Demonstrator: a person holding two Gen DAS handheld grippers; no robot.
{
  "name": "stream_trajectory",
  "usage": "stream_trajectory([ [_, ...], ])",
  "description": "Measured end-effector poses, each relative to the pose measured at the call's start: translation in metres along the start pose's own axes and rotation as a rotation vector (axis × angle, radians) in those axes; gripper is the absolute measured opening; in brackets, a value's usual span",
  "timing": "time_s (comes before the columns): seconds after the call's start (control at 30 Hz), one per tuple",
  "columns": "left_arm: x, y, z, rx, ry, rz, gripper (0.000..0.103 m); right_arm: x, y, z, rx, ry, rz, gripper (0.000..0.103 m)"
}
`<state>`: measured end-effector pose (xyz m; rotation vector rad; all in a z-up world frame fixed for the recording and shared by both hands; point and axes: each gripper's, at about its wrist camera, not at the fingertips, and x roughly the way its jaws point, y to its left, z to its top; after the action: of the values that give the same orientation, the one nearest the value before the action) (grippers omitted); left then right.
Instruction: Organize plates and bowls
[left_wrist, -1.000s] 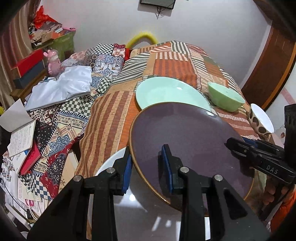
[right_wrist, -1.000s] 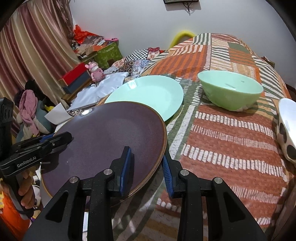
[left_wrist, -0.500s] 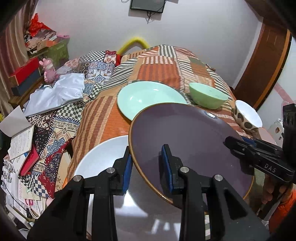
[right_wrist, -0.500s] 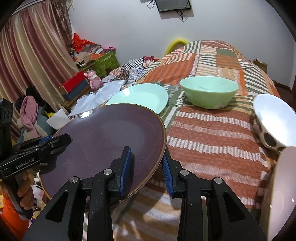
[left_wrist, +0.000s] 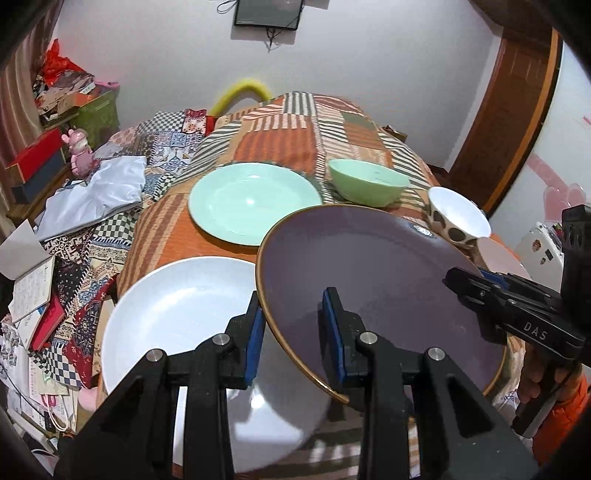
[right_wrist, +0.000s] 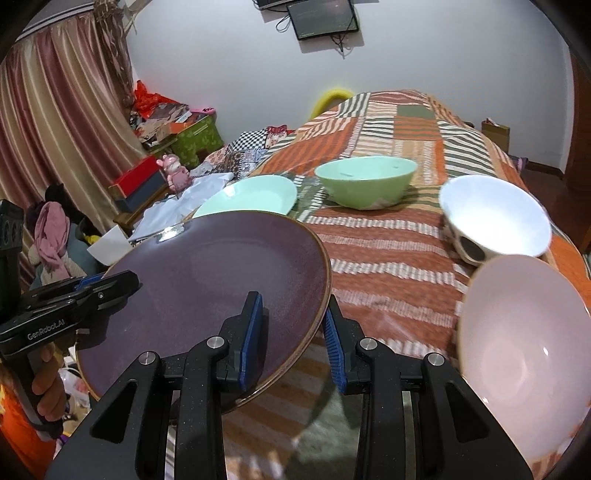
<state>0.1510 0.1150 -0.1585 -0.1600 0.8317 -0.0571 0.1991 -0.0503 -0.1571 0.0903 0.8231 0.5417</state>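
Purple plate (left_wrist: 373, 280) hangs tilted above the white plate (left_wrist: 177, 314), pinched at opposite rims by your left gripper (left_wrist: 293, 330) and right gripper (right_wrist: 293, 332). Let your hands drift apart and a rim could slip free, dropping it onto the white plate.

Both handheld tools share one build. The left gripper (left_wrist: 291, 338) and the right gripper (right_wrist: 293, 334) each consist of two matte black angular fingers with triangular cut-outs, silver round screw heads at the joints, and blue ribbed pads (right_wrist: 252, 334) on the inner faces. White lettering marks the bodies: "GenRobot.AI" on the left unit, "DAS" on the right unit. The person wears an orange sleeve (left_wrist: 565, 410) on the right arm.
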Motion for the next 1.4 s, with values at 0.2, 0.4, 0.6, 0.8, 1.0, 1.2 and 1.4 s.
stream_trajectory([
  [0.2,-0.002,-0.017,-0.009,0.014,0.009,-0.024,0.031,-0.013,-0.008,-0.009,0.011,-0.009,-0.023,0.03],
  [0.4,0.0,-0.031,-0.019,0.027,0.024,-0.044,0.031,-0.022,-0.019,-0.022,0.037,-0.006,-0.041,0.03],
  [0.6,0.005,-0.04,-0.03,0.037,0.051,-0.06,0.031,-0.026,-0.028,-0.036,0.059,0.014,-0.055,0.03],
  [0.8,0.016,-0.044,-0.038,0.042,0.08,-0.066,0.031,-0.025,-0.033,-0.047,0.077,0.033,-0.069,0.03],
  [1.0,0.029,-0.045,-0.04,0.042,0.098,-0.074,0.031,-0.023,-0.038,-0.052,0.097,0.048,-0.084,0.03],
  [1.2,0.042,-0.046,-0.041,0.039,0.116,-0.075,0.031,-0.017,-0.042,-0.054,0.109,0.068,-0.109,0.03],
  [1.4,0.054,-0.044,-0.045,0.024,0.146,-0.072,0.031,-0.017,-0.043,-0.055,0.107,0.085,-0.112,0.032],
])
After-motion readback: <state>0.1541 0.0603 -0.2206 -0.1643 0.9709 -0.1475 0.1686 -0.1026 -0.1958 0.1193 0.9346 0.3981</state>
